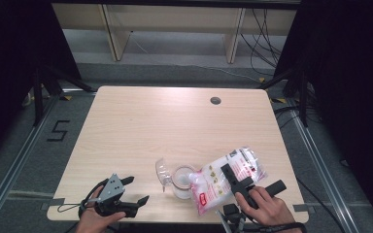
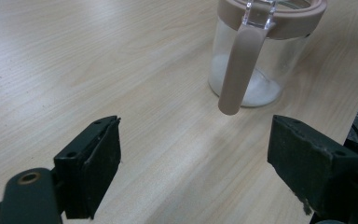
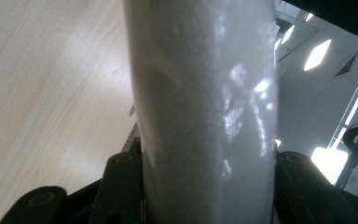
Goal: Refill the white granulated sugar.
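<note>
Near the desk's [image 1: 141,116] front edge, the right gripper [image 1: 239,182] clamps its fingers on a white bag [image 1: 226,175] tipped over the jar [image 1: 181,181]. The left gripper [image 1: 126,194], fingers spread and holding nothing, hovers by the front left corner beside the jar.

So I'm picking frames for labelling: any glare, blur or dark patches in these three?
High view: glare on the table's far edge, black sides. Left gripper view: sharp, even light on the jar. Right gripper view: the bag sits close, soft, with bright reflections on its film.
</note>
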`<state>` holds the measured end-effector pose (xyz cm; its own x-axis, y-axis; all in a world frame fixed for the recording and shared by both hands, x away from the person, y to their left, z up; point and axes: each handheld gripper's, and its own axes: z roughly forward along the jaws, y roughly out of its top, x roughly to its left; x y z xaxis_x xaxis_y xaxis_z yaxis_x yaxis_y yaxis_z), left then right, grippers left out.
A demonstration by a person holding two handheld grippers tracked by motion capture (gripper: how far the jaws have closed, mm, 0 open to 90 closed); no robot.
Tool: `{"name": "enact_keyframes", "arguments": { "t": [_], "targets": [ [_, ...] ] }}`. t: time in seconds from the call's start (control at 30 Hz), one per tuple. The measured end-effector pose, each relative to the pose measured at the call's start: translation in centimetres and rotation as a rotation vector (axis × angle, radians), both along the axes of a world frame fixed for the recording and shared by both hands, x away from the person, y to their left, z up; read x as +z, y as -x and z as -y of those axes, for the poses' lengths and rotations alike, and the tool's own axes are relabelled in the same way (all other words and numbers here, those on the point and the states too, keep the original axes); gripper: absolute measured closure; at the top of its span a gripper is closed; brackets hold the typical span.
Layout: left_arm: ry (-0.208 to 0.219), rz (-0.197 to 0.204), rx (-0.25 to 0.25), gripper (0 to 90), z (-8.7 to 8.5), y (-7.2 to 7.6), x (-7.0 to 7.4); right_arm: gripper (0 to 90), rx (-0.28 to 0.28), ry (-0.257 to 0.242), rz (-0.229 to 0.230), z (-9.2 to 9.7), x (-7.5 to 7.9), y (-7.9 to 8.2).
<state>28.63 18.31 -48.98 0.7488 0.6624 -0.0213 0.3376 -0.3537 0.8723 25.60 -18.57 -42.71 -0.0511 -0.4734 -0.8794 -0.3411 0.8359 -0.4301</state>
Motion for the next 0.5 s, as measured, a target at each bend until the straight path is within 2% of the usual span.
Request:
{"name": "enact_keyframes", "arguments": {
  "t": [0.1,0.17,0.3,0.33,0.43,0.5],
  "targets": [
    [0.0,0.0,0.001,17.0,0.0,0.0,0.01,60.0,0.011,0.008,-0.001,-0.02,0.08,-0.03],
    [0.001,0.0,0.001,17.0,0.0,0.0,0.01,60.1,0.003,-0.013,-0.005,0.07,0.06,0.04],
    [-0.002,0.002,0.003,17.0,-0.04,0.02,0.05,60.2,0.001,-0.02,-0.008,0.15,0.11,-0.03],
    [0.0,0.001,0.004,17.0,-0.04,0.02,0.04,60.4,-0.019,-0.05,-0.023,0.2,-0.07,0.04],
    [0.005,0.001,0.006,17.0,0.0,0.04,0.03,60.5,0.002,-0.029,-0.017,0.2,0.03,-0.03],
    [0.0,0.002,0.004,17.0,-0.04,0.02,0.04,60.7,-0.009,-0.054,-0.029,0.17,0.04,0.08]
  ]
}}
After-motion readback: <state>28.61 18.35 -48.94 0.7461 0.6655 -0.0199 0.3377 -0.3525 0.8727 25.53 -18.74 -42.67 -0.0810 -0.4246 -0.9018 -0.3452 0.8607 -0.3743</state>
